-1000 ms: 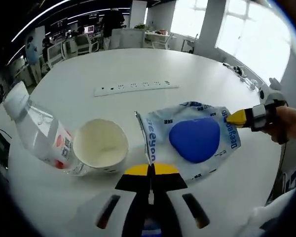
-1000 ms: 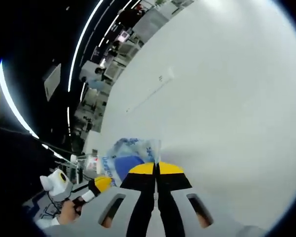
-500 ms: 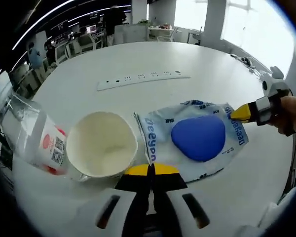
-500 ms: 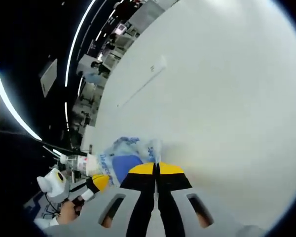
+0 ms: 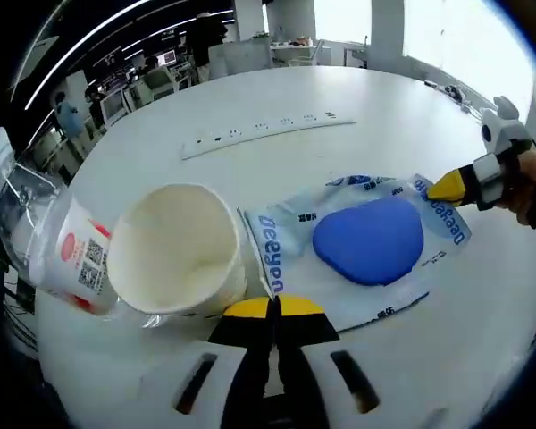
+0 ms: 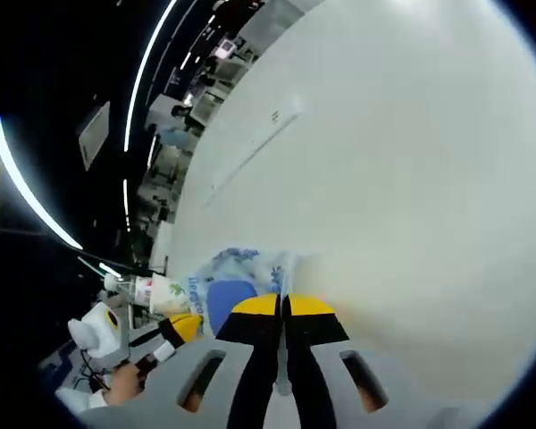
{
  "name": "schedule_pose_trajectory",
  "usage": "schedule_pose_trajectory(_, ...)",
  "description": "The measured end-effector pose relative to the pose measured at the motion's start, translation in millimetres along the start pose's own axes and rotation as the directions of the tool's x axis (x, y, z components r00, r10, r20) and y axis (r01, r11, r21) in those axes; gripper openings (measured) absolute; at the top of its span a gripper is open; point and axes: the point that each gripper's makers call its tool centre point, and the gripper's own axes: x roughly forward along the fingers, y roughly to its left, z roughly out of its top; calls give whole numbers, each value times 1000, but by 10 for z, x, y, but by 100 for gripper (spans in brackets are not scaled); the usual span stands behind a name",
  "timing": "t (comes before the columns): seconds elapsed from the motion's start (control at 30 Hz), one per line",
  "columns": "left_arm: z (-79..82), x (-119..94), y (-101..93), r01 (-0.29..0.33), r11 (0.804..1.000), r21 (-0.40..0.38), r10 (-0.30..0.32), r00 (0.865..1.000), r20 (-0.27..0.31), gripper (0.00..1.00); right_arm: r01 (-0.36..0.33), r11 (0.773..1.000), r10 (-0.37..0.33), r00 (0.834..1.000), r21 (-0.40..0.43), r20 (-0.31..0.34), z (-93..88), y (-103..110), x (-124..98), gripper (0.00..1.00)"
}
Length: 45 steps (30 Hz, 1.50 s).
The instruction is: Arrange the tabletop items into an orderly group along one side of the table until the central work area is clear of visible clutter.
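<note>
One white round surface (image 5: 402, 116) carries three loose items: one plastic bag (image 5: 357, 250) with a blue patch and blue lettering, one paper cup (image 5: 177, 252), and one clear plastic bottle (image 5: 45, 241) with a red-and-white label. One long white power strip (image 5: 266, 134) lies further back, well apart from them.

In the left gripper view the cup lies on its side with its open mouth facing the camera, touching the bottle, which also lies on its side to the left. The bag lies flat just to the right of the cup, its near left edge beside the cup's rim.

The left tool (image 5: 273, 308) has its two yellow-tipped halves pressed together, and the near edge of the bag sits right at the tips; they appear clamped on that edge. The right tool (image 5: 448, 188) enters from the right, held by a hand (image 5: 529, 183), its yellow tip on the far right corner of the bag.

In the right gripper view the right tool (image 6: 281, 306) is likewise closed, with the bag's (image 6: 232, 277) corner pinched at its tips. The bottle (image 6: 147, 291) lies beyond the bag, and the left tool (image 6: 180, 329) and a hand (image 6: 125, 382) show at lower left.
</note>
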Motion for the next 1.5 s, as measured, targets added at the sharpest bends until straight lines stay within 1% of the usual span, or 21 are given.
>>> schedule_pose_trajectory(0.13, -1, 4, -6, -17, 999, 33, 17, 1000, 9, 0, 2, 1000, -2, 1000, -8, 13, -3, -9, 12, 0)
schedule_pose_trajectory(0.3, -3, 16, 6, -14, 1000, 20, 14, 1000, 11, 0, 4, 1000, -3, 1000, -23, 31, -8, -25, 20, 0)
schedule_pose_trajectory(0.37, -1, 16, -6, -19, 999, 41, 19, 1000, 9, 0, 5, 999, -4, 999, -33, 33, -4, -21, 20, 0)
schedule_pose_trajectory(0.57, -8, 25, -4, -30, 999, 41, 30, 1000, 7, 0, 23, 998, -21, 999, -61, 37, 1, -12, 17, 0)
schedule_pose_trajectory(0.7, -11, 19, -8, -38, 998, 44, 37, 999, 9, 0, 19, 992, -17, 1000, -121, 19, 4, -9, -33, 4)
schedule_pose_trajectory(0.73, -11, 21, -5, -36, 999, 36, 36, 999, 8, 0, 43, 985, -40, 999, -169, 24, 18, -27, -79, 7)
schedule_pose_trajectory(0.8, -13, 23, -4, -40, 999, 35, 40, 999, 8, 0, 48, 969, -35, 998, -242, 61, 72, 38, -138, 10)
schedule_pose_trajectory(0.87, -14, 24, -9, -48, 998, 36, 48, 999, 8, 0, 37, 940, -6, 996, -340, 91, 125, 152, -223, 1)
schedule_pose_trajectory(0.9, -14, 25, -10, -49, 998, 36, 49, 999, 8, 0, 52, 935, -20, 995, -351, 95, 105, 195, -260, 0)
schedule_pose_trajectory(0.93, -15, 24, -7, -52, 998, 34, 52, 999, 9, 0, 81, 893, -33, 993, -443, 115, 117, 255, -305, 0)
schedule_pose_trajectory(0.97, -16, 24, -5, -53, 998, 32, 53, 999, 10, 0, 81, 851, -28, 994, -519, 108, 81, 349, -312, 0)
schedule_pose_trajectory(1.03, -16, 22, -6, -54, 998, 35, 54, 998, 12, 0, 8, 809, 23, 999, -588, 44, -78, 569, -251, 0)
schedule_pose_trajectory(1.07, -16, 19, -8, -55, 998, 41, 54, 998, 13, 0, -1, 810, 11, 1000, -587, 13, -160, 604, -218, 0)
schedule_pose_trajectory(1.1, -15, 17, -9, -55, 997, 45, 55, 998, 13, 0, -1, 799, -4, 1000, -602, -6, -217, 620, -179, 0)
schedule_pose_trajectory(1.13, -14, 18, -8, -56, 997, 47, 55, 998, 13, 0, -12, 764, -9, 999, -645, -30, -305, 652, -114, 0)
schedule_pose_trajectory(1.17, -12, 21, -6, -56, 997, 49, 55, 998, 13, 0, -6, 742, -41, 998, -671, -55, -377, 604, -80, 0)
schedule_pose_trajectory(1.2, -11, 20, -6, -55, 997, 51, 55, 998, 13, 0, 29, 706, -110, 992, -707, -68, -458, 490, -39, 0)
schedule_pose_trajectory(1.23, -11, 19, -6, -55, 997, 51, 54, 998, 13, 0, 27, 687, -138, 986, -727, -93, -532, 434, -19, 0)
schedule_pose_trajectory(1.33, -11, 20, -8, -50, 996, 68, 49, 999, 11, 0, 39, 674, -220, 964, -737, -150, -721, 236, 7, 0)
schedule_pose_trajectory(1.43, -18, 10, -23, -47, 994, 95, 46, 999, 10, 0, 54, 697, -205, 971, -715, -127, -647, 255, 32, 0)
schedule_pose_trajectory(1.5, -17, 7, -25, -47, 994, 103, 46, 999, 11, 0, 52, 702, -204, 970, -711, -130, -633, 249, 62, 0)
